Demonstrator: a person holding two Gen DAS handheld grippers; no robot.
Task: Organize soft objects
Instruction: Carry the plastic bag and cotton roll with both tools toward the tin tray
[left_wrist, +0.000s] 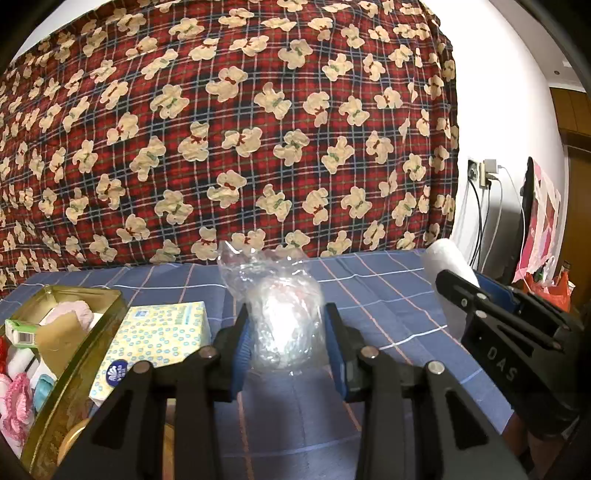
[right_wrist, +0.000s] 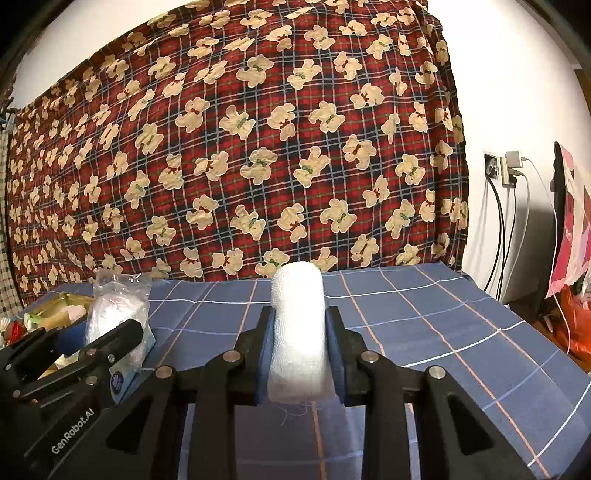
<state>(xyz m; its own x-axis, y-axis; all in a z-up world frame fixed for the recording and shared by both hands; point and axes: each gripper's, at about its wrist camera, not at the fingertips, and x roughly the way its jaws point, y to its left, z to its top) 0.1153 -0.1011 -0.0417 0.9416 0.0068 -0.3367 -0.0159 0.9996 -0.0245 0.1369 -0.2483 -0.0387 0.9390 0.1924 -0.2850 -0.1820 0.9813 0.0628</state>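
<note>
My left gripper is shut on a clear plastic bag of white soft stuff, held upright over the blue checked tablecloth. My right gripper is shut on a white gauze roll, also upright above the cloth. In the left wrist view the gauze roll and the right gripper show at the right. In the right wrist view the plastic bag and the left gripper's body show at the left.
A gold tin with several soft items sits at the left. A yellow dotted tissue pack lies beside it. A red bear-print blanket hangs behind the table. Cables and plugs are on the right wall.
</note>
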